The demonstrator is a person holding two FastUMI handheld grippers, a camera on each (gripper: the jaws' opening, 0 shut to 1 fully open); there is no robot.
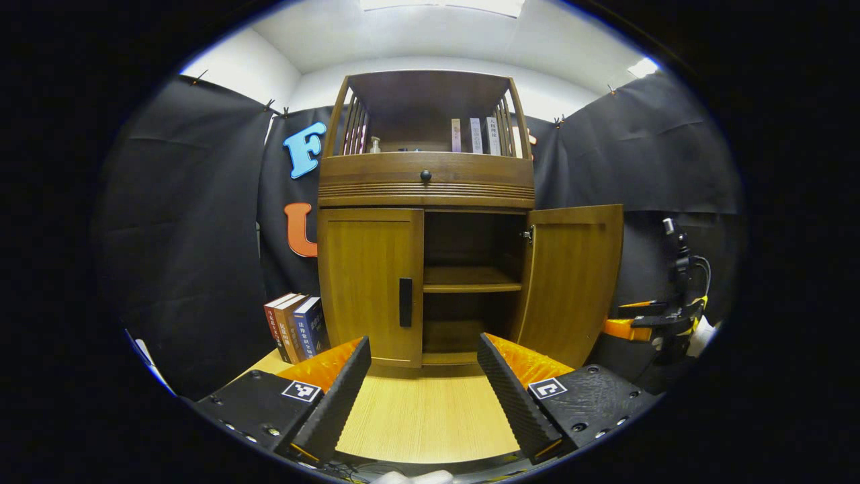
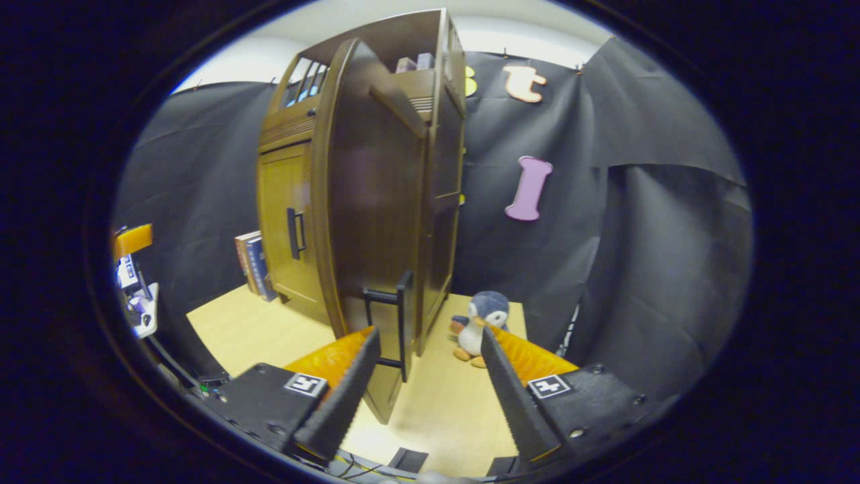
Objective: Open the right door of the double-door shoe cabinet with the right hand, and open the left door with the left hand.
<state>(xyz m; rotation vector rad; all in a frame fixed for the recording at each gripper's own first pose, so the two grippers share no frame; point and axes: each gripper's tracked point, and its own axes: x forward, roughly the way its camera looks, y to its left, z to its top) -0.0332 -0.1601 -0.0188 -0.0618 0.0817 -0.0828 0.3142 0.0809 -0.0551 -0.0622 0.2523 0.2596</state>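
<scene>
The wooden shoe cabinet (image 1: 426, 176) stands straight ahead in the left gripper view. Its left door (image 1: 369, 282) is closed, with a black handle (image 1: 406, 302) by its inner edge. The right door (image 1: 572, 282) is swung open, baring the shelves (image 1: 470, 277). My left gripper (image 1: 423, 346) is open, low in front of the cabinet and apart from it. In the right gripper view the open right door (image 2: 369, 222) is seen almost edge-on. Its handle (image 2: 401, 323) lies between the spread fingers of my open right gripper (image 2: 428, 334), nearer the left finger, not pressed.
Several books (image 1: 295, 326) lean left of the cabinet on the light wooden table (image 1: 430, 417). A penguin plush (image 2: 480, 326) sits on the table right of the cabinet. The right gripper (image 1: 645, 326) shows at the far right beyond the open door.
</scene>
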